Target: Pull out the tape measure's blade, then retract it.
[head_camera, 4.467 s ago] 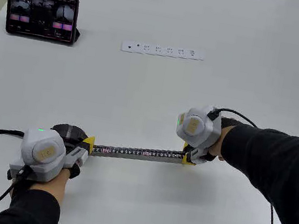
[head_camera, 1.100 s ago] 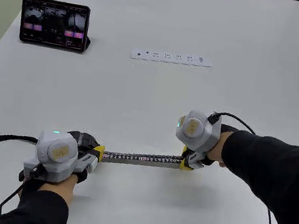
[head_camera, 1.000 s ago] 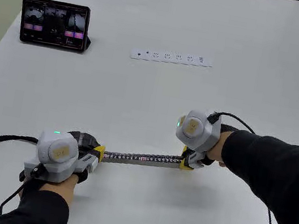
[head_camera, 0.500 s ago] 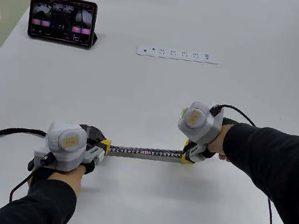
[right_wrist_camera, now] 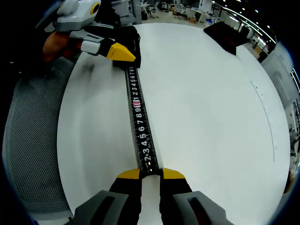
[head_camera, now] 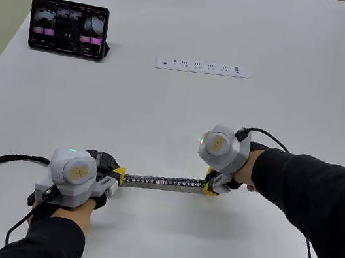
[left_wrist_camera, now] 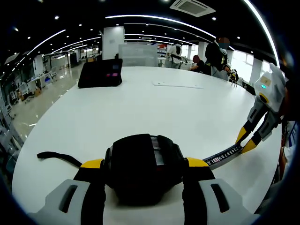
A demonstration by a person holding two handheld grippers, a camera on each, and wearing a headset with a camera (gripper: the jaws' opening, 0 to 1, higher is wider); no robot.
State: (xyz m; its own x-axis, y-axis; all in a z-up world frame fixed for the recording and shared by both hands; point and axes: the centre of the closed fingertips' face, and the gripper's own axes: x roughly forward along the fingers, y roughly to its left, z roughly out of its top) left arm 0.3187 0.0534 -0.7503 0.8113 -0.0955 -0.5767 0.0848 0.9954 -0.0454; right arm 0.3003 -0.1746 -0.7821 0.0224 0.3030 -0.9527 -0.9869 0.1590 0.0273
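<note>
The black tape measure case (head_camera: 102, 160) rests on the white table (head_camera: 162, 114), and my left gripper (head_camera: 111, 181) is shut on it; in the left gripper view the yellow-tipped jaws press both sides of the case (left_wrist_camera: 143, 164). The blade (head_camera: 165, 182) runs out to the right, flat on the table. My right gripper (head_camera: 208, 186) is shut on the blade's end; in the right gripper view the numbered blade (right_wrist_camera: 139, 122) leads from my right gripper (right_wrist_camera: 151, 174) to the case (right_wrist_camera: 130, 39) and the left gripper (right_wrist_camera: 112, 50). The right gripper (left_wrist_camera: 249, 140) also shows in the left gripper view.
A black wrist strap (head_camera: 15, 158) trails left from the case. A tablet (head_camera: 68, 27) stands at the far left and a white power strip (head_camera: 201, 66) lies at the far middle. The table's near edge is close below both hands. A grey mesh chair (right_wrist_camera: 28, 140) sits beside the table.
The right gripper has come closer to the case, still holding the blade's end, and the exposed blade is shorter than 4.5 s ago. The left gripper still holds the case.
</note>
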